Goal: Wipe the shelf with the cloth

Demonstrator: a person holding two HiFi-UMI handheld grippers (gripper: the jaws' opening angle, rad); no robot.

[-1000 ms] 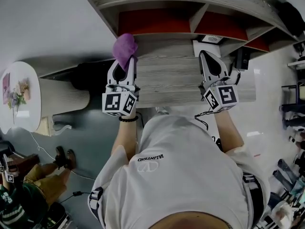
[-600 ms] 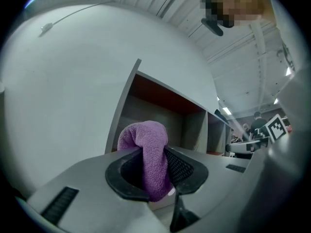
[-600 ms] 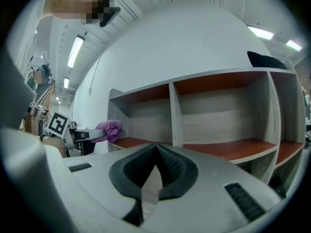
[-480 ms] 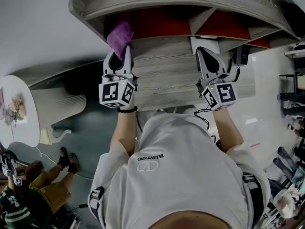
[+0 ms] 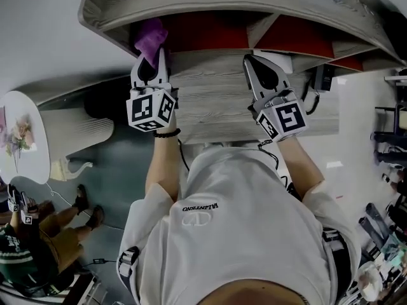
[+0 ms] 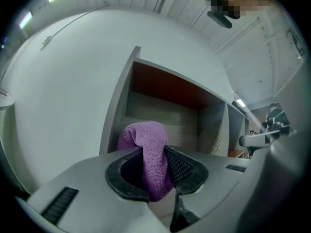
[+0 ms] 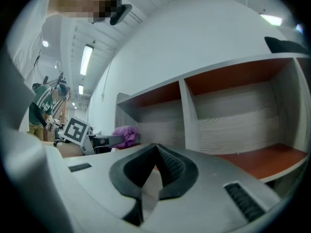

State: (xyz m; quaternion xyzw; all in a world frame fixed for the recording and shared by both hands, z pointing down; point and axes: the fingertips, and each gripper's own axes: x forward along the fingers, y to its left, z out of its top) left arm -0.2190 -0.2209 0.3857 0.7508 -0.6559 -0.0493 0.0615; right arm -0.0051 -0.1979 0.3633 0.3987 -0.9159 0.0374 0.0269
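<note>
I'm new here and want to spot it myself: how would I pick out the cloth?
Find the grey wooden shelf unit with red panels inside. At the mouth of its leftmost compartment, the left gripper pinches a bunched cloth. It is the only purple, fuzzy thing there.

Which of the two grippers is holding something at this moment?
The left gripper: its jaws are shut on the purple cloth. The right gripper has its jaws together with nothing between them.
</note>
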